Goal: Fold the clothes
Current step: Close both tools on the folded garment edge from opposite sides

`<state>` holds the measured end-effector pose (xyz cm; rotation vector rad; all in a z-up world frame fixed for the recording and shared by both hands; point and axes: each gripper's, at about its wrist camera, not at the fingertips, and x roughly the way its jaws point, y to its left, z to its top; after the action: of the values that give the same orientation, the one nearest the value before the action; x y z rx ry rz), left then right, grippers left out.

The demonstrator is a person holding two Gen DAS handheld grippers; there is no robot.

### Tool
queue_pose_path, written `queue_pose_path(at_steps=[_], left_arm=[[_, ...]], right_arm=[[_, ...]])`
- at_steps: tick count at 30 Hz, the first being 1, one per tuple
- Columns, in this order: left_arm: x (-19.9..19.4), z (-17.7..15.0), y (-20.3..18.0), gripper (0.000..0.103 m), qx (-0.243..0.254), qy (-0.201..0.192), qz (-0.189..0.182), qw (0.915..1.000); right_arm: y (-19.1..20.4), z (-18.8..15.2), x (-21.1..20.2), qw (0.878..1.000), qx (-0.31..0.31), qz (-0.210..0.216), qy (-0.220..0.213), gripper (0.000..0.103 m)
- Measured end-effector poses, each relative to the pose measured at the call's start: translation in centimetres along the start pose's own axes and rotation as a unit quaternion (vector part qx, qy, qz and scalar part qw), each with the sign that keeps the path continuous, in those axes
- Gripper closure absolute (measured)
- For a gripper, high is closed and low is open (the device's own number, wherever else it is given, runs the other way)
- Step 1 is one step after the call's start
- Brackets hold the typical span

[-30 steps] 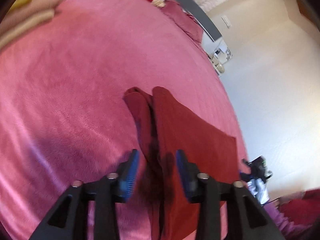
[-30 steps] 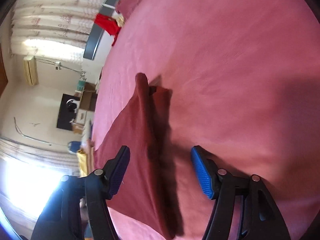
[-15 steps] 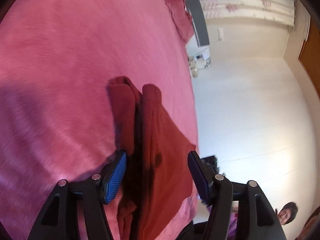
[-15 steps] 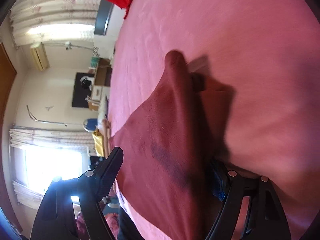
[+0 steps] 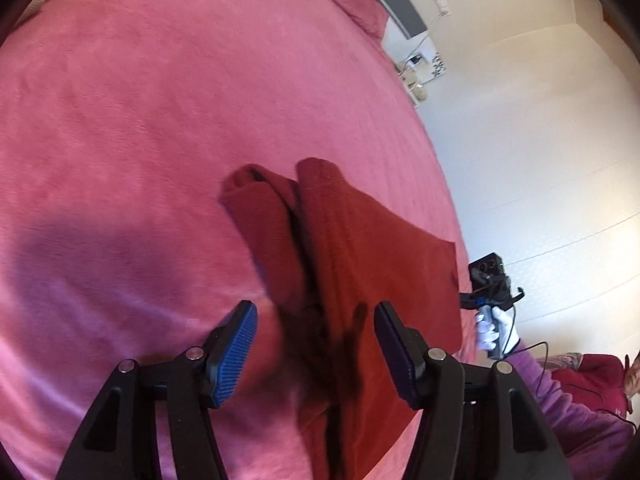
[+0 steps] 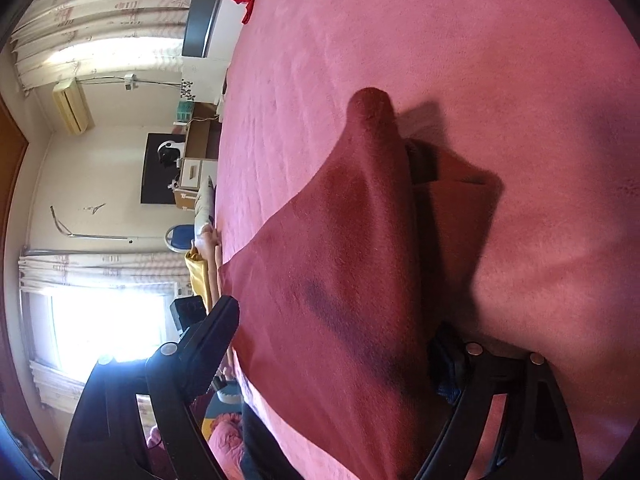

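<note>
Left hand-held gripper [image 5: 314, 350]: released, straddling dark red garment [image 5: 360, 264], centre frame on pink bed [image 5: 160, 120]. Right hand-held gripper [image 6: 340, 344]: jaws opening, garment between, unpinched. Partly folded, apparently; ridge at centre unflattened, further folds likely.

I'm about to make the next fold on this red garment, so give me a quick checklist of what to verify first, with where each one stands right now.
1. Dark red garment lies on the pink bedspread: ok.
2. Left tool open, straddling the garment's raised ridge, pads not pressing: ok.
3. Right tool jaws opening, cloth between them; its right pad is hidden behind the fabric: cannot tell whether it touches.
4. Garment lying flat: not ok, a ridge stands up along its middle.
5. Near hem visible for a grasp: cannot tell, it runs out of both views.
6. Bedspread beyond the garment free of other things: ok.
</note>
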<state>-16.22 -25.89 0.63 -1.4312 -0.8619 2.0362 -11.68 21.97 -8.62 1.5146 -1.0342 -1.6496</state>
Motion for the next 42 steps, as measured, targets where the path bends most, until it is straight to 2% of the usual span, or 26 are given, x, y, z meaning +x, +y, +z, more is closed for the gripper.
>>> queue_pose_path(at_steps=[2,4,7,15,19,20,23,26,31,33,34,36,37,38,39,40,41,42], left_arm=[[-2.1,-2.6,1.8,0.041,-0.017,-0.002,-0.009,0.9998],[-0.8,-1.9,2.2,0.041,-0.048,-0.005,-0.02,0.9986],[-1.1,-3.0,2.9,0.041,-0.065,-0.001,-0.021,0.9977],[0.6,-2.6,1.9,0.04,-0.056,0.02,-0.023,0.998],[-1.4,-5.8,3.3,0.04,-0.041,0.018,-0.033,0.9985],[-0.8,-5.8,2.8,0.042,-0.037,0.021,-0.043,0.9982],[0.8,-5.6,1.7,0.042,-0.014,0.025,-0.028,0.9992],[0.6,-5.5,2.3,0.042,-0.033,0.014,-0.041,0.9985],[1.7,-5.4,0.6,0.04,-0.031,0.011,0.007,0.9994],[1.7,-5.5,0.7,0.04,-0.034,0.006,0.002,0.9994],[1.7,-5.5,0.7,0.043,-0.035,0.003,0.0,0.9994],[1.6,-6.0,1.5,0.059,-0.048,-0.014,-0.003,0.9988],[1.7,-6.3,2.1,0.072,-0.057,-0.028,-0.002,0.998],[1.3,-6.9,2.8,0.076,-0.061,-0.039,-0.007,0.9974],[1.3,-7.3,2.8,0.076,-0.058,-0.048,-0.006,0.9971],[1.3,-7.7,2.8,0.077,-0.055,-0.058,-0.005,0.9968],[1.4,-7.8,2.5,0.077,-0.051,-0.062,0.002,0.9968],[1.4,-7.9,2.3,0.077,-0.05,-0.063,0.007,0.9967]], right_arm=[[-0.2,0.1,0.0,1.0,0.006,0.01,0.003,0.017],[-0.4,0.1,0.3,1.0,0.013,0.013,0.006,0.017],[0.0,-0.1,0.8,1.0,0.008,0.001,-0.001,0.017],[1.1,-1.7,1.1,0.997,-0.065,-0.019,-0.03,0.015],[0.9,-1.8,0.8,0.997,-0.069,-0.016,-0.031,0.015],[0.8,-1.8,0.7,0.997,-0.07,-0.014,-0.03,0.015],[0.7,-1.9,0.3,0.997,-0.071,-0.011,-0.03,0.015],[0.6,-2.1,-0.1,0.996,-0.077,-0.012,-0.032,0.015],[0.8,-2.3,-0.2,0.996,-0.085,-0.013,-0.035,0.015],[0.8,-1.9,-0.3,0.997,-0.072,-0.004,-0.022,0.016],[1.0,-1.7,-0.1,0.997,-0.073,-0.007,-0.011,0.02],[1.1,-1.4,0.4,0.996,-0.084,-0.027,0.001,0.027],[0.9,-1.4,0.4,0.996,-0.081,-0.033,-0.003,0.036],[0.7,-1.4,0.4,0.996,-0.077,-0.039,-0.008,0.046],[0.0,-1.4,0.1,0.997,-0.058,-0.049,-0.02,0.07],[-1.1,-1.7,-0.2,0.998,-0.029,-0.043,-0.033,0.076],[-2.0,-2.0,-0.3,0.999,-0.002,-0.019,-0.048,0.081],[-2.4,-2.4,-0.4,0.998,0.009,-0.005,-0.063,0.083]])
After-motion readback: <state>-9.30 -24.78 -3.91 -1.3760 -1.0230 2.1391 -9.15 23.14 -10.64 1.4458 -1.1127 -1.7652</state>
